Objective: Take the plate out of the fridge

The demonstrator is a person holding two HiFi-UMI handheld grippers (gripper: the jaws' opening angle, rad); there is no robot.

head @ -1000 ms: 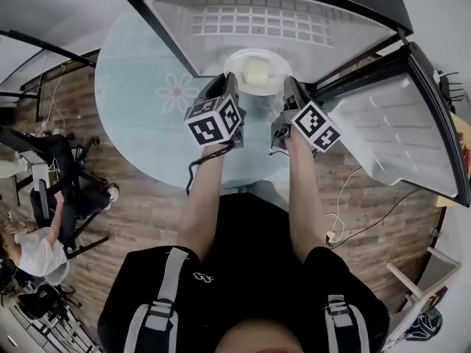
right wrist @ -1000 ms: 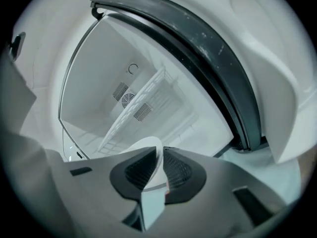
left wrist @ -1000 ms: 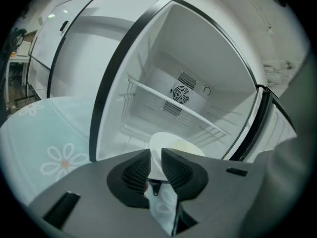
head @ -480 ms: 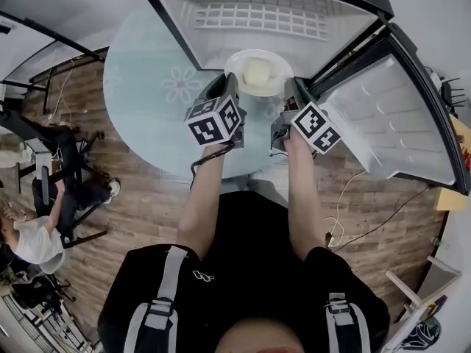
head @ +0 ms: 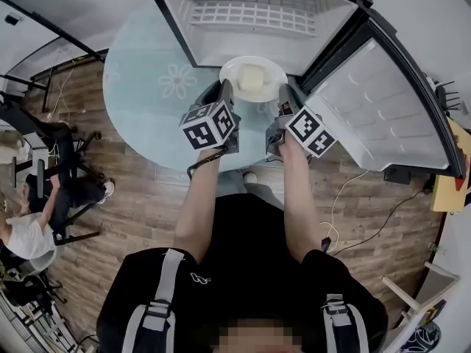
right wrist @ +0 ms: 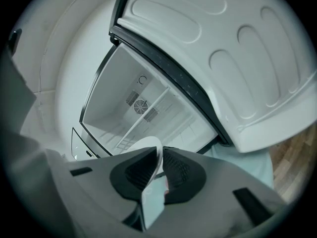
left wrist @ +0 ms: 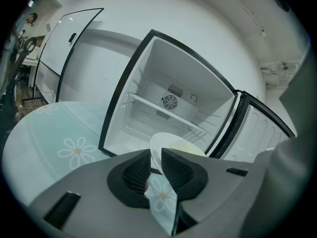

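Plate (head: pixel 274 70) first: white, level, sitting right at the mouth of the fridge (head: pixel 176 20). Most of it is out in front of the opening, above the table (head: pixel 147 101). There's a pale yellow block (head: pixel 252 78) lying in the middle of it.

I've got it from both sides. My left claw (left wrist: pixel 157 155) is pinched down narrow, and the left edge of the plate's rim runs straight into the slot between its ribbed pads (left wrist: pixel 136 170). The pads press on the rim from either face, and nothing else is in there. My right claw (right wrist: pixel 159 158) has the same grip on the opposite edge. Its jaws are drawn in to a thin gap and the white rim stands edge-on between them, clamped. From above, the two claws flank the plate, one at each side, and the plate spans the space between them. Behind each claw rides its marker cube (head: pixel 210 125), then my forearms.

Going outward, the fridge stands open and bright inside, with a wire shelf (head: pixel 254 13) across it and a round fan grille (left wrist: pixel 170 102) on the back wall. Its door (head: pixel 368 109) is swung wide to my right, the moulded inner face turned up. The table is round and pale blue with daisy prints, set on a wood-plank floor (head: pixel 140 204). Off to the far left a person (head: pixel 26 234) sits near some dark chairs.
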